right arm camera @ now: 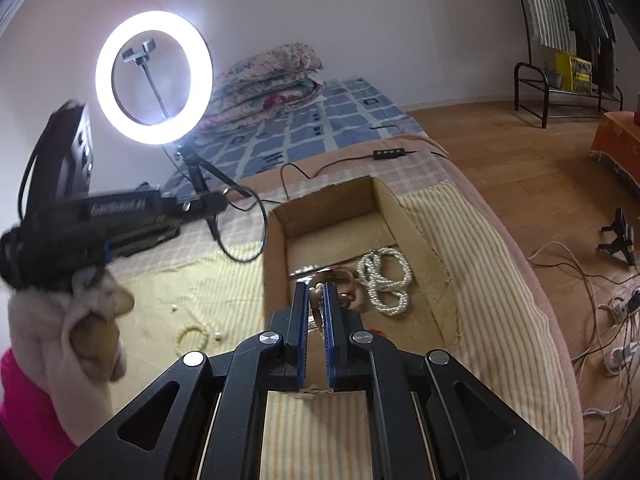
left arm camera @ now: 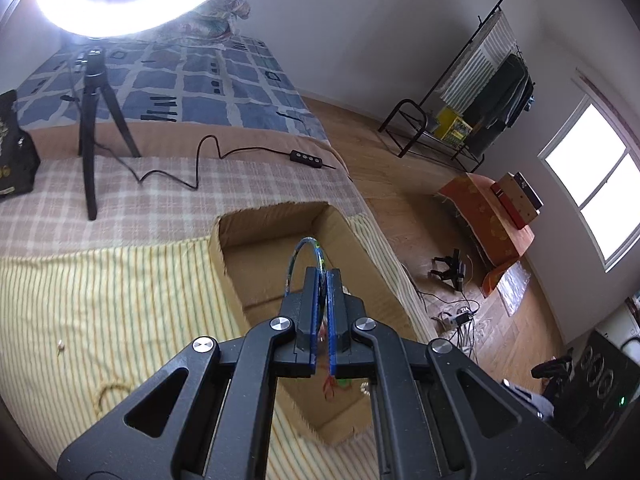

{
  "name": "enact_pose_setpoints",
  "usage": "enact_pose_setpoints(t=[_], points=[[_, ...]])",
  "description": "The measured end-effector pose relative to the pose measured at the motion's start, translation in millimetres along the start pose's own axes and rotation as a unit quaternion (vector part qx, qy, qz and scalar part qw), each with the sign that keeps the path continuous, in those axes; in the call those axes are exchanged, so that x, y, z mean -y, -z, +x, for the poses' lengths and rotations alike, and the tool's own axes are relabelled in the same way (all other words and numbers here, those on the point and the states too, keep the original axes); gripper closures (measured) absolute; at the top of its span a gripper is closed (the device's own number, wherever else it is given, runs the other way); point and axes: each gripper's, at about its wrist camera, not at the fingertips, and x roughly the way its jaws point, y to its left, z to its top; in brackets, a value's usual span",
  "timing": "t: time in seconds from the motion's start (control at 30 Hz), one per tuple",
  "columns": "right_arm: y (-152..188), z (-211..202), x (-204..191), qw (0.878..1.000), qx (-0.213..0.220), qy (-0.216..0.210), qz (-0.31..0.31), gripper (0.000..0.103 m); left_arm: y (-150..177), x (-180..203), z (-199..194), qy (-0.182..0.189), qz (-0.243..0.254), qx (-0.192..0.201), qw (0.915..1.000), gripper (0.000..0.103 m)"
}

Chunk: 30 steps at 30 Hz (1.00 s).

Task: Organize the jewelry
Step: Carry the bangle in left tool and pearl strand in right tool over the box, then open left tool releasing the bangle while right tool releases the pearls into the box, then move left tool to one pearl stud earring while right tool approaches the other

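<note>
My left gripper [left arm camera: 323, 274] is shut on a thin blue patterned bangle [left arm camera: 303, 249] and holds it above the open cardboard box [left arm camera: 228, 256]. My right gripper [right arm camera: 315, 287] is shut on a small beaded piece [right arm camera: 318, 290] over the same box [right arm camera: 276, 256], which holds a white pearl necklace [right arm camera: 386, 280] and other jewelry. A pale bead bracelet [right arm camera: 192, 336] and loose pearls [right arm camera: 174, 308] lie on the yellow striped cloth left of the box. A thin chain [left arm camera: 108, 394] lies on the cloth in the left wrist view.
A ring light [right arm camera: 154, 78] on a black tripod [left arm camera: 90, 120] stands on the bed behind the box, its cable [left arm camera: 192, 168] trailing across the checked blanket. The gloved left hand with its gripper [right arm camera: 72, 224] is at the left. Cables [right arm camera: 592, 300] lie on the floor.
</note>
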Motion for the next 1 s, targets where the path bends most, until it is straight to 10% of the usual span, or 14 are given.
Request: enact_pose_setpoints(t=[0.57,0.63,0.7,1.0], points=[[8.5,30.2,22.4,0.999,-0.038,0.022,0.009,0.097,-5.1,-18.8,55.7,-0.035,-0.004,-0.027,0.999,0.102],[8.5,31.5,22.5,0.999,-0.04,0.023,0.009,0.073,-4.9,-16.3,54.2,-0.05,0.005,-0.026,0.9984,0.092],[8.2,31.4,22.9,0.999,-0.042,0.028,0.013,0.04,-4.4,-14.7,51.6,-0.053,0.011,-0.022,0.9983,0.061],[4.6,15.2,13.0,0.999,-0.011,0.039,-0.001,0.034,-2.6,-15.5,32.4,-0.075,0.022,-0.009,0.9969,0.055]])
